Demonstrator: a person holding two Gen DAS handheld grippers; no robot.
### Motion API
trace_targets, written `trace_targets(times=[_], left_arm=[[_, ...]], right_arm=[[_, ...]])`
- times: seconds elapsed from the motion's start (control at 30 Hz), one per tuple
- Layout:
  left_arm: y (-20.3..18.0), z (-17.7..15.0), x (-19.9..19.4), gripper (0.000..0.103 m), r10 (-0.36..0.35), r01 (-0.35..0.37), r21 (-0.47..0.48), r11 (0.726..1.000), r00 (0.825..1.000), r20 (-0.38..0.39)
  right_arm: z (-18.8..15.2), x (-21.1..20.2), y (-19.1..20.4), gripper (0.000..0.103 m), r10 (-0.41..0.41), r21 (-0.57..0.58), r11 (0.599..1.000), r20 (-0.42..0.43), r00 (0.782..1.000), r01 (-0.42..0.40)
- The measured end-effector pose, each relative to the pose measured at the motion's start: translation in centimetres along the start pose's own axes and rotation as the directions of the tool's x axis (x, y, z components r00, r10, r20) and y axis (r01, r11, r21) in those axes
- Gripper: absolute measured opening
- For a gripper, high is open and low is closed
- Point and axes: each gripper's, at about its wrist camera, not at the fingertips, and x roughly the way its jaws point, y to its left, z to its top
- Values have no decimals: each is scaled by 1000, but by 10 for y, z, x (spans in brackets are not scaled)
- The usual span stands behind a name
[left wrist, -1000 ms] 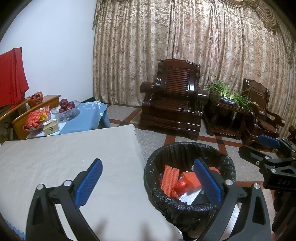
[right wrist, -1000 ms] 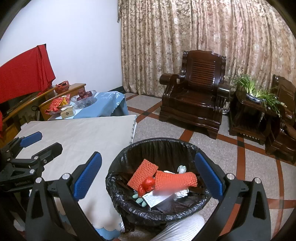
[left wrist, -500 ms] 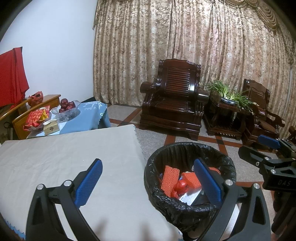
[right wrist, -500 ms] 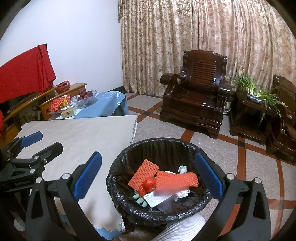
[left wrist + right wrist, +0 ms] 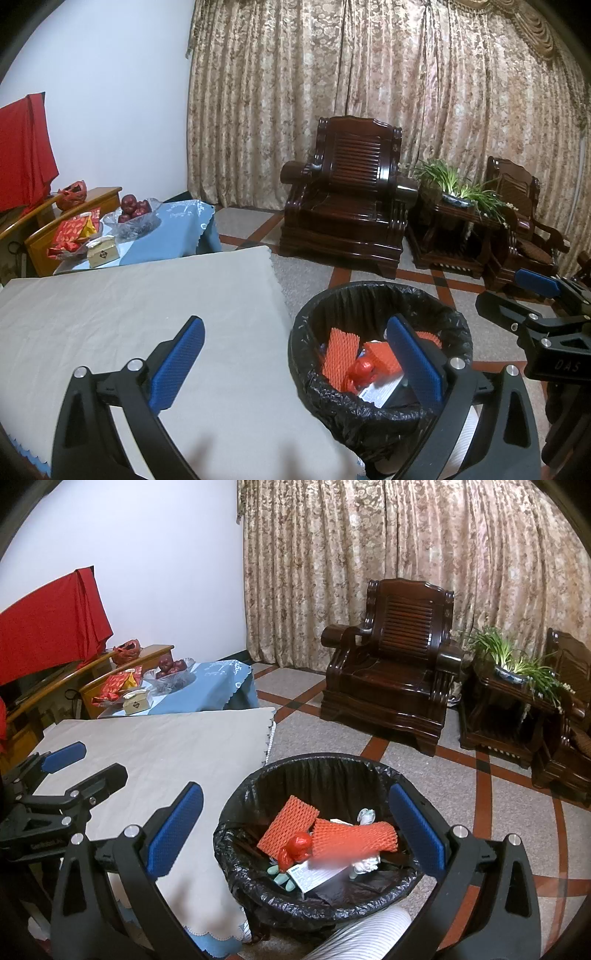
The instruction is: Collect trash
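Both grippers hang empty here: the left gripper [image 5: 293, 360] is spread wide over the near edge of the grey-clothed table [image 5: 129, 314], and the right gripper [image 5: 295, 829] gapes just as wide above the black-lined trash bin [image 5: 314, 849]. The trash sits inside the bin: orange foam nets [image 5: 352, 838], a red crumpled wrapper [image 5: 295, 849], a printed paper slip [image 5: 314, 877]. The near tabletop shows nothing to pick, so collection looks about done. Any next move calls for scanning farther left, toward the blue-clothed side table [image 5: 173, 229], for leftovers.
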Motion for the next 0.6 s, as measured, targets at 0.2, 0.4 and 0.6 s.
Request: trace_targets(times=[0.2, 0.4, 0.6], left_arm=[[0, 0, 0, 97, 1, -1, 0, 1000, 1000, 0], [0, 0, 0, 97, 1, -1, 0, 1000, 1000, 0], [0, 0, 0, 97, 1, -1, 0, 1000, 1000, 0]], right_arm=[[-1, 0, -1, 98, 0, -1, 1000, -1, 1000, 0], [-2, 0, -1, 98, 0, -1, 1000, -1, 1000, 0], [-1, 0, 0, 98, 0, -1, 1000, -1, 1000, 0]])
